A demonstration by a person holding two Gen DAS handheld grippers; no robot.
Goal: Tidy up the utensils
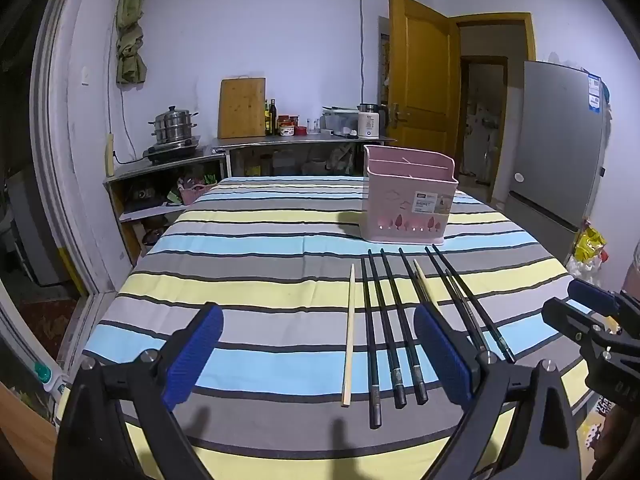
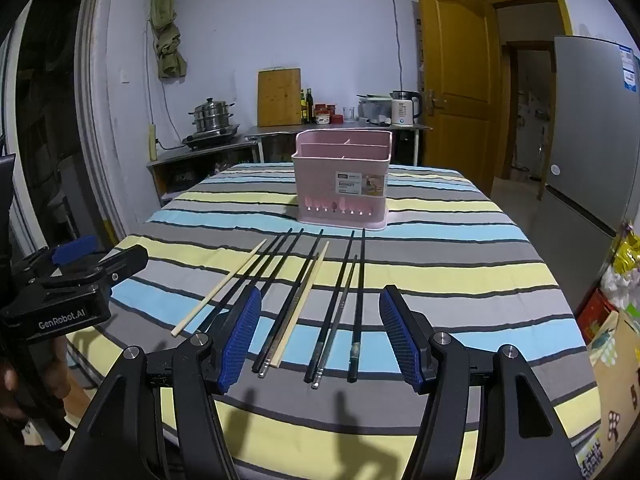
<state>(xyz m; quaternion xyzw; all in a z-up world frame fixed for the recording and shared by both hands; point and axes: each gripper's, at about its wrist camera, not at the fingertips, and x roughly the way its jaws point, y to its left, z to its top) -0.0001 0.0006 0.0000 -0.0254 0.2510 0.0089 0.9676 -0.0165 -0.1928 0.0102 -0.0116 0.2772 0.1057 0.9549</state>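
Several black chopsticks (image 1: 386,320) (image 2: 332,308) lie side by side on the striped tablecloth (image 1: 248,240) (image 2: 460,272), with two pale wooden chopsticks (image 1: 349,332) (image 2: 218,288) among them. A pink utensil basket (image 1: 408,198) (image 2: 342,178) with compartments stands upright just beyond their far tips. My left gripper (image 1: 318,354) hovers open above the near ends, nothing between its blue pads. My right gripper (image 2: 320,340) is open too, low over the right-hand chopsticks and apart from them. Each gripper shows at the edge of the other's view.
A counter with a steamer pot (image 1: 174,124), cutting board (image 1: 242,108), bottles and a kettle (image 1: 368,120) runs along the back wall. A grey fridge (image 1: 556,140) and an open wooden door (image 1: 424,72) stand at the right. Bags (image 2: 624,276) sit by the table's right edge.
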